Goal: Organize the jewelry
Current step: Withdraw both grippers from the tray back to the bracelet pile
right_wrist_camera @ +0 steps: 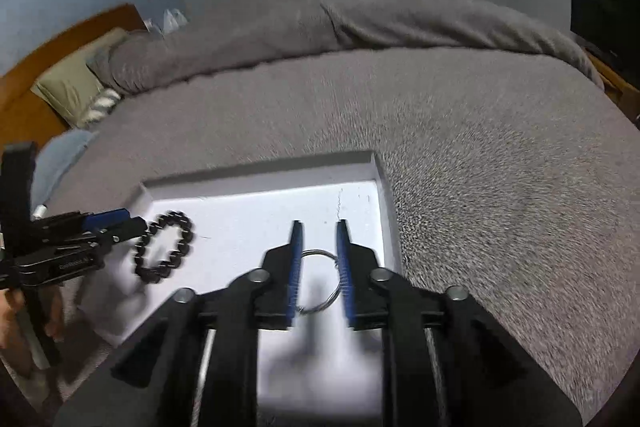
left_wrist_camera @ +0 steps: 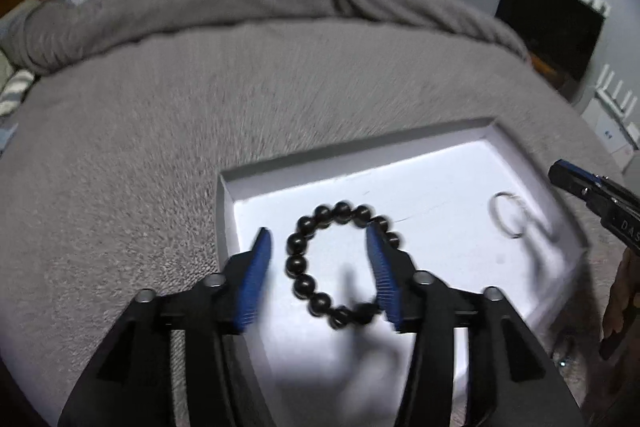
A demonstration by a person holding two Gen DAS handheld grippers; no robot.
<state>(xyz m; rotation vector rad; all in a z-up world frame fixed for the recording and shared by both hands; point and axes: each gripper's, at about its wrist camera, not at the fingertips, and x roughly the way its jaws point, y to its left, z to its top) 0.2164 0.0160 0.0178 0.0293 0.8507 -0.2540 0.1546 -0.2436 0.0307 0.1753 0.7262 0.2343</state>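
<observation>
Shallow white rectangular tray (left_wrist_camera: 280,171) on grey blanket (left_wrist_camera: 140,147). Left gripper (left_wrist_camera: 320,267) jaws apart, straddling black round-bead bracelet (left_wrist_camera: 304,283). Right gripper (right_wrist_camera: 319,267) jaws apart around thin silver wire ring (right_wrist_camera: 320,254), contact unclear.

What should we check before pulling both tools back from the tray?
1. Bead bracelet lying flat on the white tray floor: ok.
2. Left tool clear of the beads: cannot tell; jaws stand apart, but the right pad overlaps the loop in the left wrist view.
3. Thin metal ring inside the tray: ok.
4. Right tool released from the ring: cannot tell; jaws parted, ring sits between the pads, blur hides contact.
5. Tray resting level on the grey blanket: ok.
6. Tools clear of each other: ok, they work opposite ends of the tray.
</observation>
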